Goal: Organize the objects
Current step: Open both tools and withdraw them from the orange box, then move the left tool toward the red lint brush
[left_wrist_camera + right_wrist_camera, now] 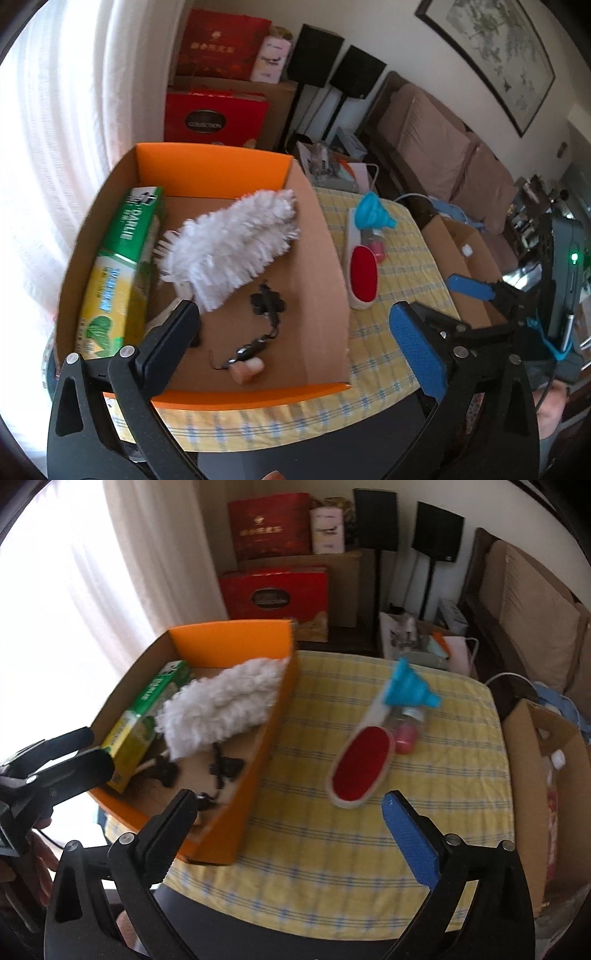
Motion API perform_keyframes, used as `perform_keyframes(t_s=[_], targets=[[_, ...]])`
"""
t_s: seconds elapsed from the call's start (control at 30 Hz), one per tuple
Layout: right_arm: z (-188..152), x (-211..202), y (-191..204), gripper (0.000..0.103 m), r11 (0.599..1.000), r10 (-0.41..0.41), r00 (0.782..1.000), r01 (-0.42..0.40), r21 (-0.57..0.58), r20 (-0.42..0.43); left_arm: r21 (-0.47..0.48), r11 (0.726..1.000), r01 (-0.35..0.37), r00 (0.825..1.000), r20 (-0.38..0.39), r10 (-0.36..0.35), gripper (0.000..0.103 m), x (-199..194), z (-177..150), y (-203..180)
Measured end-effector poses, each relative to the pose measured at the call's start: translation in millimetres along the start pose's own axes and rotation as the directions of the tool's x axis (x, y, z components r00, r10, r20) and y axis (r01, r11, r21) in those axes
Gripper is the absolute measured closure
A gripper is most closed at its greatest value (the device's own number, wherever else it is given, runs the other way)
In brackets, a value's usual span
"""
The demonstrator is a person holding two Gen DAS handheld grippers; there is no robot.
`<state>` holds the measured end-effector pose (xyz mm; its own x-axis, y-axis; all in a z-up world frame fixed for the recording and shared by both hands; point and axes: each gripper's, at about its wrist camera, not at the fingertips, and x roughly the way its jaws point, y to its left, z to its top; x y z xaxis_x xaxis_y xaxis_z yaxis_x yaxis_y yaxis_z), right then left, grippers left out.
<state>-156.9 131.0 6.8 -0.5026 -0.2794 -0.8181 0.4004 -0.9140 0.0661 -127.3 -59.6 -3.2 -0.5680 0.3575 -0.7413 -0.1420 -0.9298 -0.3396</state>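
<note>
An orange cardboard box (210, 170) (229, 642) sits on the left of a yellow checked table (402, 280) (332, 830). In it lie a green-yellow carton (118, 273) (147, 716), a white fluffy duster (236, 243) (221, 705), a black corded item (267, 302) (225, 766) and a pink-tan piece (247, 369). On the table lie a red-and-white lint brush (364, 273) (360, 768), a blue funnel (376, 214) (406, 686) and a small pink bottle (376, 249) (406, 731). My left gripper (295, 354) (77, 753) is open and empty over the box's near side. My right gripper (291, 842) (443, 295) is open and empty near the table's front edge.
Red gift boxes (216, 114) (275, 594) and black speakers (319, 55) (437, 531) stand behind the table. A brown sofa (443, 140) (528, 602) runs along the right. An open cardboard box (546, 775) (465, 247) stands right of the table. A curtain (55, 129) hangs left.
</note>
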Motion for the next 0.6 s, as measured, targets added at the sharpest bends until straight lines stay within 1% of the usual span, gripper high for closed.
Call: perform_keyframes(t_s=[0.17, 0.33, 0.5, 0.6], targets=[[-4.4, -7.6, -36.4, 0.001, 0.998, -0.038, 0.999, 0.037, 0.043, 0.023, 0.015, 0.999, 0.033, 0.999, -0.018, -0.032, 0.0, 13.5, -1.8, -20.0], [-5.5, -9.4, -68.3, 0.001, 0.995, -0.061, 0.998, 0.059, 0.086, 0.027, 0.033, 0.998, 0.047, 0.998, -0.041, -0.046, 0.0, 28.2, 6.6, -38.8], [-7.0, -11.3, -94.6, 0.001, 0.991, -0.083, 0.996, 0.078, 0.111, 0.042, 0.04, 0.996, 0.075, 0.996, -0.042, -0.073, 0.0, 38.9, 18.4, -56.8], [-9.5, -9.7, -108.7, 0.001, 0.989, -0.093, 0.994, 0.086, 0.123, 0.05, 0.041, 0.994, 0.103, 0.994, -0.037, -0.101, 0.0, 44.1, 19.0, -67.8]])
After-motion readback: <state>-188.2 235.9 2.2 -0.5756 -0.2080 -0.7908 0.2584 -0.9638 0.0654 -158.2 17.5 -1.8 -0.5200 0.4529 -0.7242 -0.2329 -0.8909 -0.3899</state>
